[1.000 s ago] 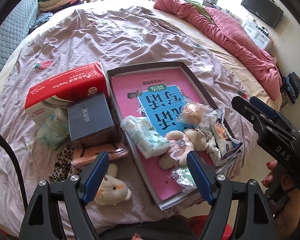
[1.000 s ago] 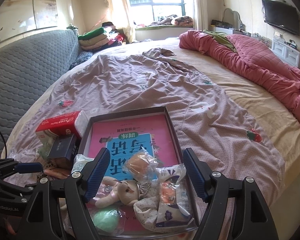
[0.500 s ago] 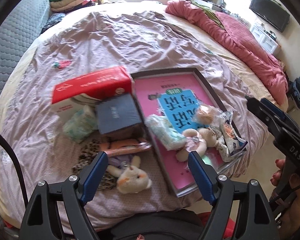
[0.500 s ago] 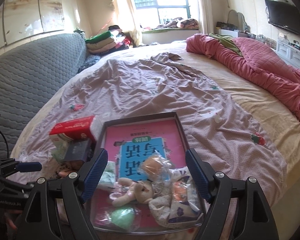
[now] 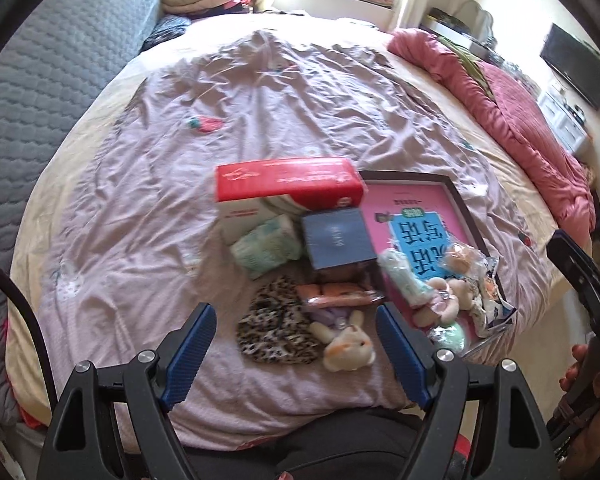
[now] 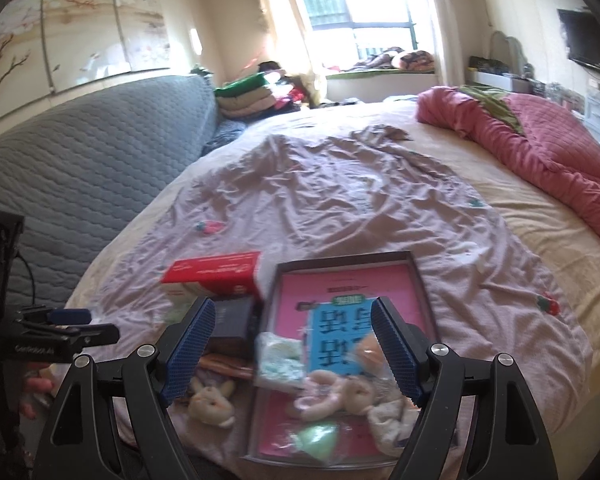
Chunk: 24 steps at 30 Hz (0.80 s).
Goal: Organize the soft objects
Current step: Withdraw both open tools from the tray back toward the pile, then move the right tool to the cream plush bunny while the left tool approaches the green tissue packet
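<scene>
The left tongs (image 5: 296, 350) stand wide open with nothing between the blue pads, held above the near edge of the bed (image 5: 148, 208). Seen between the pads are a leopard-print cloth (image 5: 276, 326) and, touching its right side, a small white plush rabbit (image 5: 348, 348). Just beyond these lies an orange packet (image 5: 336, 294), then a dark blue box (image 5: 336, 238) with a pale green tissue pack (image 5: 266, 246) beside it on the left. Behind both sits a red and white tissue box (image 5: 284, 188).

The right tongs (image 6: 292, 346) are open too and grip nothing; their opening widened a little within the last second. Below them lies a shallow dark tray (image 6: 416, 280) with a pink book (image 6: 340, 292) flat inside. Heaped at the tray's near end are the soft things: a pale tissue pack (image 6: 280, 360), a pink plush doll (image 6: 328, 396), a wrapped bun (image 6: 368, 354), a green ball in clear wrap (image 6: 318, 440) and a printed bag (image 6: 392, 420). They touch and partly overlap; this view is blurred.

The red box and blue box stand right against the tray's left wall. A wrinkled mauve sheet (image 6: 340, 208) covers the bed, a pink quilt (image 6: 540, 160) is bunched on its far right side, and a grey-blue quilted headboard (image 6: 80, 160) runs along the left.
</scene>
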### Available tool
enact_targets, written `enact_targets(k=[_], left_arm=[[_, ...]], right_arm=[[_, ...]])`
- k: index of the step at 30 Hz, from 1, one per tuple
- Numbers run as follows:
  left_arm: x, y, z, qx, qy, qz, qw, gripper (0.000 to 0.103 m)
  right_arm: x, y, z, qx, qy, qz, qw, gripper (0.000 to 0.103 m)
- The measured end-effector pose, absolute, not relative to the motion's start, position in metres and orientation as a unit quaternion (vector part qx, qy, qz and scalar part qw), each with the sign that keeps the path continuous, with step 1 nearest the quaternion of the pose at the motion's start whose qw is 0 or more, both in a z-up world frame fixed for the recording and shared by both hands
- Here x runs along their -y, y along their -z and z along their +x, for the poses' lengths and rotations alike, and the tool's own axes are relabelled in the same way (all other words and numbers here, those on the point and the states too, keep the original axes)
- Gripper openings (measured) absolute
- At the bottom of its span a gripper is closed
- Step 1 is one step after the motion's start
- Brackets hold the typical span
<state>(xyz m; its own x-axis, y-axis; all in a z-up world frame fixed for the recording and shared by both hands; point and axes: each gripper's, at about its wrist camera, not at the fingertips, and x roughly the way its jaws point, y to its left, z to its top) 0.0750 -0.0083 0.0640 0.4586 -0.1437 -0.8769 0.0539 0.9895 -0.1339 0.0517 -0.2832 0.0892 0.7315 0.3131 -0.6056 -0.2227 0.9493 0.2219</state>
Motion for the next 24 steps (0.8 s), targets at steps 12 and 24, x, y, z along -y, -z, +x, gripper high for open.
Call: enact_targets(k=[12,24], left_arm=[[-0.046,-0.084,0.059,-0.521,0.020,-0.041,0.853,0.081],[-0.063,-0.085,0.073,-0.514,0.022,-0.024,0.857,0.082]], right_arm=[[0.224,-0.104,0.044,-0.362,-0.217,0.063,0.905,0.081],[0.174,-0.094,0.044,-0.396,-0.252,0.046,0.882,0.081]])
